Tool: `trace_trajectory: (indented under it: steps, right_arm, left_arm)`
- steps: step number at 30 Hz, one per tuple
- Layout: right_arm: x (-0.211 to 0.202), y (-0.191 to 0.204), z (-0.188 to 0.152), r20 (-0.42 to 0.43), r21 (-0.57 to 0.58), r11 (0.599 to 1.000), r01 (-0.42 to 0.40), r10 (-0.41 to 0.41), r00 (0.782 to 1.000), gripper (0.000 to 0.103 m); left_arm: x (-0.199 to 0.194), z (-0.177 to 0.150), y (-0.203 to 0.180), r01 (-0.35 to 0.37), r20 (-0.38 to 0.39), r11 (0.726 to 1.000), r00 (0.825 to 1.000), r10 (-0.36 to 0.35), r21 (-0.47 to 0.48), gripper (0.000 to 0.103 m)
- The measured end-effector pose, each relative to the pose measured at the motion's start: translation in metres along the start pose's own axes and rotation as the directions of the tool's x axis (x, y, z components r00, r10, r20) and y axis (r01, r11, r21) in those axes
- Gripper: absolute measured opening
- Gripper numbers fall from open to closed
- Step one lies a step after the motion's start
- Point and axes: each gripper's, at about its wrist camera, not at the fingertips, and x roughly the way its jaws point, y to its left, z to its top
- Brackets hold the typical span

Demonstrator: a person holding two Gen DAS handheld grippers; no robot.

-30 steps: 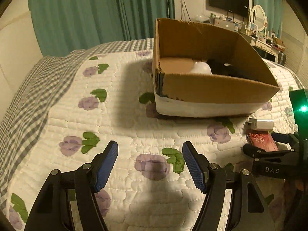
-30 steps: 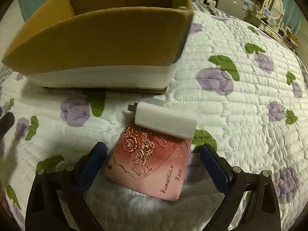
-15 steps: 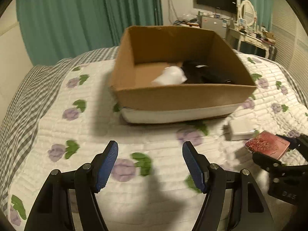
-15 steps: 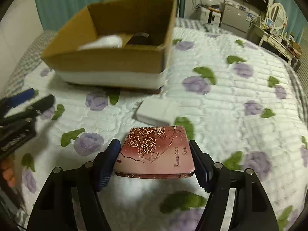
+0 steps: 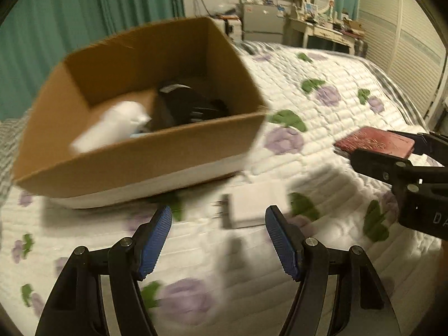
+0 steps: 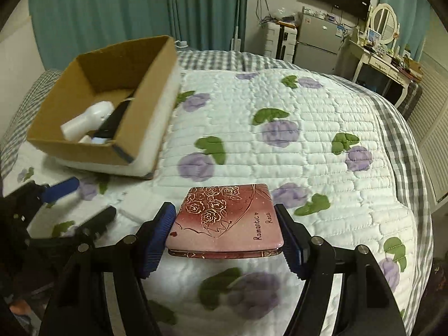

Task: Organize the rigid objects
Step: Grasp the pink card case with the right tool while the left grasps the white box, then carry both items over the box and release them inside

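- Your right gripper [image 6: 225,235] is gripping a red case [image 6: 224,219] flat between its blue pads [image 6: 156,240]; both pads are pressing on the case's side edges; the case is hanging above the quilt [image 6: 308,128], lid up, with gold roses and the words "Romantic Rose" showing.
- In the left wrist view, the same case [image 5: 375,141] is showing at the far right, clear of the quilt, with your right gripper's black frame under and behind it.
- Your left gripper [image 5: 218,238] is standing wide with nothing between its pads [image 5: 155,240]; it is hovering over the quilt [image 5: 322,64], near and just in front of a white charger [image 5: 254,207].
- The charger is lying flat on the quilt, its prongs pointing left; it is sitting just beside the near right corner of the box [image 5: 134,165], apart from it; the view is blurring here, so finer detail is not telling.
- The box [image 6: 84,145] is sitting open on the far left of the quilt; inside it a white item [image 6: 86,120] is lying beside a black item [image 6: 112,123]; a smaller pale piece is lying near them, too small to tell.
- In the right wrist view, your left gripper [image 6: 75,198] is showing at the near left, below the box.
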Motion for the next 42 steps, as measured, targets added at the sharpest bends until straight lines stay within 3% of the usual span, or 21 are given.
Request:
trace_trajectory:
  steps: [5,10,16,18,23,33,39,42]
  right_arm:
    - [0.003,-0.013,-0.002,0.0,0.052,0.998,-0.04,0.04,0.999,0.07]
    - [0.005,-0.015,-0.002,0.005,0.061,0.997,-0.046,0.046,0.999,0.07]
    - [0.003,-0.012,-0.002,0.01,0.052,0.998,-0.034,0.034,0.999,0.07]
    - [0.0,-0.011,-0.002,0.018,0.05,0.998,-0.031,0.03,0.999,0.07]
    - [-0.013,-0.003,-0.003,0.048,0.031,0.999,-0.011,0.009,0.999,0.07]
    - [-0.063,0.02,0.002,0.125,0.014,1.0,-0.014,0.012,0.992,0.07]
    - [-0.106,0.052,0.029,0.215,-0.037,0.999,-0.036,0.043,0.976,0.07]
    - [-0.121,0.069,0.049,0.263,-0.065,0.996,-0.057,0.073,0.962,0.07]
  left_arm:
    - [0.023,0.008,-0.022,0.031,-0.03,0.999,0.999,-0.03,0.026,0.072]
    - [0.049,0.006,-0.03,0.005,-0.1,0.998,0.995,0.001,0.056,0.072]
    - [0.037,0.005,-0.025,0.065,-0.041,0.997,0.997,-0.063,0.039,0.069]
    - [0.028,0.004,-0.027,0.065,-0.014,0.996,0.998,-0.064,0.064,0.054]
    - [0.015,-0.002,-0.026,0.069,-0.014,0.993,0.998,-0.068,0.093,0.054]
    - [-0.059,-0.002,0.012,0.072,0.11,0.997,0.991,-0.076,0.04,0.054]
    - [-0.127,0.02,0.044,0.099,0.258,0.995,0.961,-0.1,0.015,0.054]
    - [-0.143,0.04,0.065,0.065,0.299,0.998,0.952,-0.068,0.02,0.054]
